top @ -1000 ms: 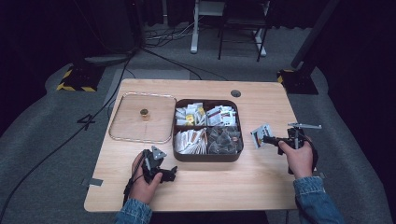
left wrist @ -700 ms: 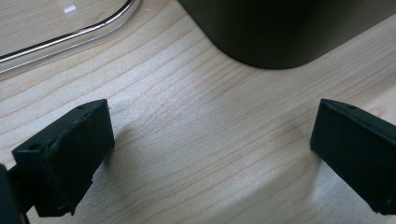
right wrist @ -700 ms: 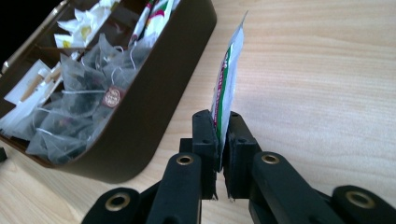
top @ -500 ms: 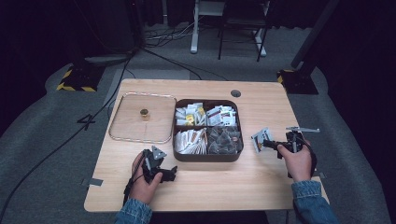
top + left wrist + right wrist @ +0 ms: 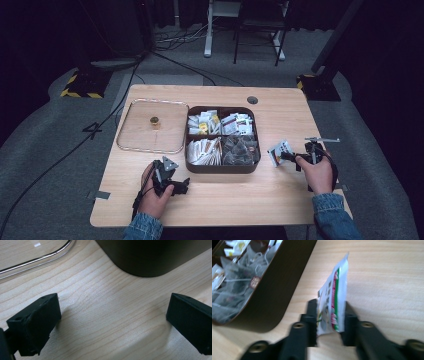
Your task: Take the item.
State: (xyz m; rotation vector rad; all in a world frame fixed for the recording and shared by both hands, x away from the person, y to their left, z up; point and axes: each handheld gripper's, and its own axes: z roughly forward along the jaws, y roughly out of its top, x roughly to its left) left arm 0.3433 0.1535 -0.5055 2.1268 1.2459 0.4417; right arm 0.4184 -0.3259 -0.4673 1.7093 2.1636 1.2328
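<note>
Big wooden table [image 5: 225,200], dark compartment box [image 5: 222,167] of tea stuff in the middle, clear tray [image 5: 131,142] to its left. The left gripper [image 5: 167,175] sits low by the box's near corner, jaws wide apart, holding nothing. The right gripper [image 5: 329,322] is clamped on a sachet [image 5: 334,295] just right of the box; it looks light, floppy and crinkly, so I'd pinch the flat middle.

A light wooden table [image 5: 225,200] stood on grey carpet [image 5: 45,165], with black cables [image 5: 165,52] trailing across the floor behind it. Yellow-and-black striped bases [image 5: 80,85] sat near its far corners, and white desk legs [image 5: 207,30] rose farther back.
</note>
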